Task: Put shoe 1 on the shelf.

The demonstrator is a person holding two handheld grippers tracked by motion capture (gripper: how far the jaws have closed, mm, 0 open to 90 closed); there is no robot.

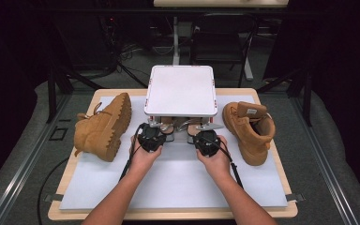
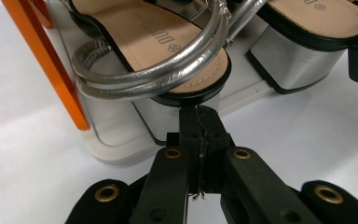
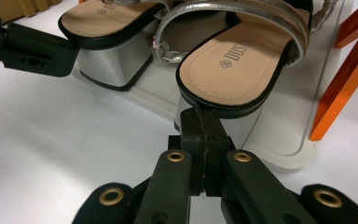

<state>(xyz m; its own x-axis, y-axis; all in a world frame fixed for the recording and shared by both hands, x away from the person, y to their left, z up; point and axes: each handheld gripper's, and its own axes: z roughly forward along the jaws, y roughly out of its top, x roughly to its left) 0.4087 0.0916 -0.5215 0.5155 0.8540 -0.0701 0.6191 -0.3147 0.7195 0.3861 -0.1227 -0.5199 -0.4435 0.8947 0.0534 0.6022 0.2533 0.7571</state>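
Left gripper (image 2: 200, 116), jaws pressed together, is sitting just below one sandal's (image 2: 168, 51) heel; right gripper (image 3: 200, 116), jaws also together, is touching the other sandal's (image 3: 237, 65) heel.

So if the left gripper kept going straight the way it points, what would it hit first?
Most likely the silver block heel of the sandal right ahead of the left gripper; its shut jaws already look at or almost against it, though contact is hard to judge.

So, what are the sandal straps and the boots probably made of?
The sandal straps look like metallic silver synthetic leather: shiny, with fine creases. The boots, the left boot and the right boot, look like matte tan nubuck or suede, with no shine; the exact material is uncertain.
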